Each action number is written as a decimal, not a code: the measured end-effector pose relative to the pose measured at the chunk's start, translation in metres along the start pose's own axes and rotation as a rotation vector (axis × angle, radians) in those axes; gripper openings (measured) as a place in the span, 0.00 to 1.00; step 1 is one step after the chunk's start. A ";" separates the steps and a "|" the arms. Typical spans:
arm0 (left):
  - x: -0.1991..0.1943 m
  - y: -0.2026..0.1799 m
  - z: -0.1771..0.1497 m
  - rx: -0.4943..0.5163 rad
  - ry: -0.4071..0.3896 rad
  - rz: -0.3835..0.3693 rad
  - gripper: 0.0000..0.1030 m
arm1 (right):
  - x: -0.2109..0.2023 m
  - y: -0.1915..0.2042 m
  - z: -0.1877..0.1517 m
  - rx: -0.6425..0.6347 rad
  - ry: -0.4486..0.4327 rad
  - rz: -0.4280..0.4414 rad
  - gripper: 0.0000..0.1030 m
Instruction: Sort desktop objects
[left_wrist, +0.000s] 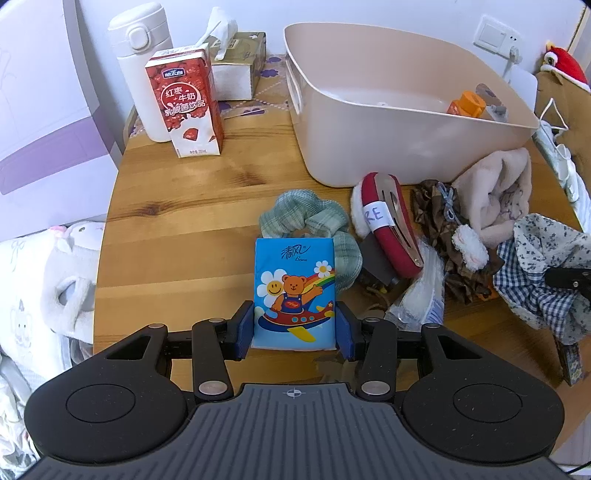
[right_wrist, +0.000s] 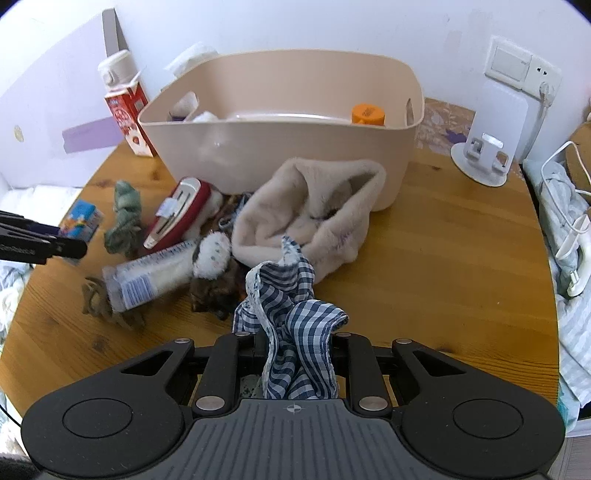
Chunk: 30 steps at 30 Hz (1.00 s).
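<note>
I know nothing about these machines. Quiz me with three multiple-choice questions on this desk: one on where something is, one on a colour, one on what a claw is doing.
1. Where is the orange-capped bottle?
A. Inside the beige tub
B. On the table beside the milk carton
C. On the floor

2. What colour is the tissue pack in the left claw?
A. Green
B. Blue
C. Black

3. What is the right claw doing?
A. Standing open and empty
B. Gripping the checked cloth
C. Gripping a cup

Answers:
1. A: its cap shows above the tub's rim.
2. B: blue wrapper with a cartoon bear.
3. B: the cloth is bunched between its pads.
</note>
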<state>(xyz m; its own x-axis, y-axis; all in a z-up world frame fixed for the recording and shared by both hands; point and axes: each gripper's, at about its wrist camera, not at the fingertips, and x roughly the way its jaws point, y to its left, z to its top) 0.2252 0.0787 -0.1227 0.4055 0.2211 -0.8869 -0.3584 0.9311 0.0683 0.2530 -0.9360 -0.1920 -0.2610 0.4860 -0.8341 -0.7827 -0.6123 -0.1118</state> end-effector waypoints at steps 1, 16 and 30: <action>0.000 0.000 0.000 -0.001 0.000 0.001 0.45 | 0.003 -0.001 0.000 0.002 0.007 0.002 0.19; -0.003 -0.006 0.002 0.022 -0.017 -0.008 0.45 | 0.004 0.009 0.006 -0.044 -0.005 -0.021 0.15; -0.010 -0.018 0.027 0.066 -0.070 -0.022 0.45 | -0.042 0.000 0.028 -0.032 -0.124 -0.030 0.15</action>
<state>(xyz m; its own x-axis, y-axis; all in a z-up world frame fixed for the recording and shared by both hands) 0.2507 0.0674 -0.1024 0.4713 0.2177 -0.8547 -0.2929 0.9527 0.0811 0.2483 -0.9389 -0.1422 -0.3071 0.5761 -0.7575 -0.7731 -0.6152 -0.1544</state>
